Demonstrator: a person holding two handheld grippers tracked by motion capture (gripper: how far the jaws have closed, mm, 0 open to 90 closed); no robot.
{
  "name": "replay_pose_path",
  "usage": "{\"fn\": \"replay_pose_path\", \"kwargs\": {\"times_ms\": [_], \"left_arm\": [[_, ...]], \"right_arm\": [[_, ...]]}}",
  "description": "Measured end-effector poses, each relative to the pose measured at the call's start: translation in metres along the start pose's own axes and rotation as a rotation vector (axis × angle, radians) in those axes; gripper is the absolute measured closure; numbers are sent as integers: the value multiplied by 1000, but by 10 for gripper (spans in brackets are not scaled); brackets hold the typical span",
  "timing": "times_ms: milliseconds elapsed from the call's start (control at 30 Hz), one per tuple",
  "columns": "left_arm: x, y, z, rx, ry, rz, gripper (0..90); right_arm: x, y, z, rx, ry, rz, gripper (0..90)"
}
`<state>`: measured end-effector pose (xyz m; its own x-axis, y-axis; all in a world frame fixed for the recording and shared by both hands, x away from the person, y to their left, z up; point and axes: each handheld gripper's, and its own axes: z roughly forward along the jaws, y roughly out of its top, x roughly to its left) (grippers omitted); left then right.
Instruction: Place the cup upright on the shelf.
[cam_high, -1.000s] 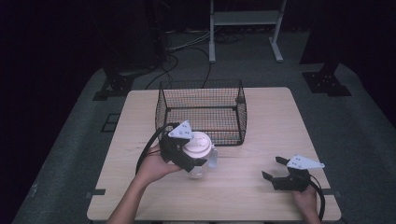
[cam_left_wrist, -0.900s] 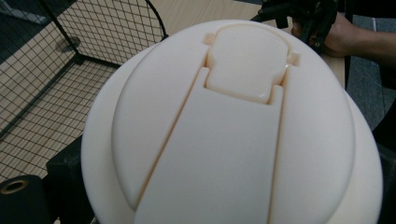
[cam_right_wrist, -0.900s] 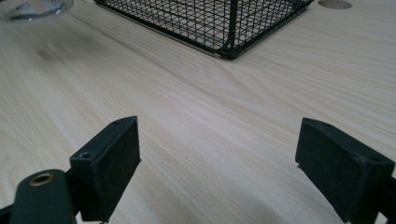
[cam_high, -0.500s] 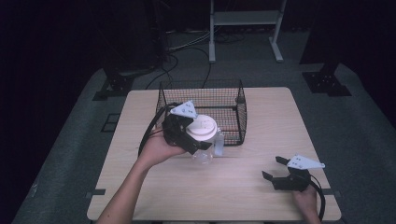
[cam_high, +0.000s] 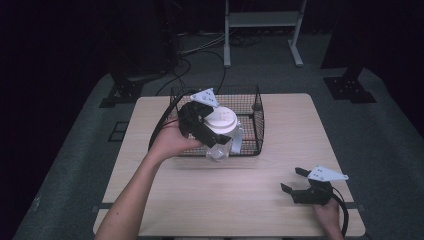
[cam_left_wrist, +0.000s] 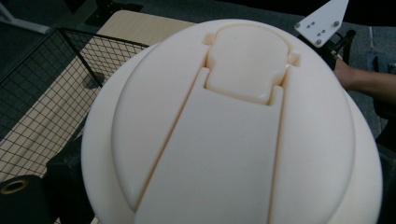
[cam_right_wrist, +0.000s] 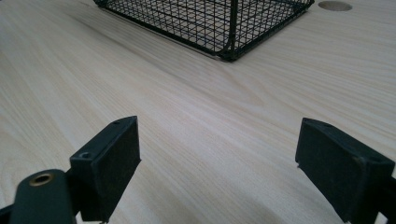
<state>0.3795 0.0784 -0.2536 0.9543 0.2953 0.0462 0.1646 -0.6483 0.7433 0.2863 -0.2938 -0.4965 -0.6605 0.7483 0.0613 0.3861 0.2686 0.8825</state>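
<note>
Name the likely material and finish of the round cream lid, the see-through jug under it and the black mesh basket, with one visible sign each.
Round cream lid: likely moulded plastic, matt, with crisp seams around a flap.
See-through jug: probably clear plastic, perhaps glass; the table shows through it.
Black mesh basket: seemingly coated metal wire, thin rods in a regular grid.

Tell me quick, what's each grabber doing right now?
Left gripper: shut on the clear jug with the white lid, lifted at the wire basket's front edge.
Right gripper: open, holding nothing, low over the table.
</note>
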Motion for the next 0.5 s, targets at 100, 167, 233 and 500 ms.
{"fn": "replay_pose_path", "kwargs": {"times_ms": [100,167,233,500], "left_arm": [[7,6,0,12,3,-6,50],[11,9,1,15,7,-14,50],[14,10,1,21,8,-14,50],[32,25,3,49,36,-34,50]], "right_arm": [[0,0,0,-1,0,0,129],[0,0,0,-1,-1,2,129],[0,0,0,-2,-1,2,129],[-1,0,0,-7,2,5,129]]}}
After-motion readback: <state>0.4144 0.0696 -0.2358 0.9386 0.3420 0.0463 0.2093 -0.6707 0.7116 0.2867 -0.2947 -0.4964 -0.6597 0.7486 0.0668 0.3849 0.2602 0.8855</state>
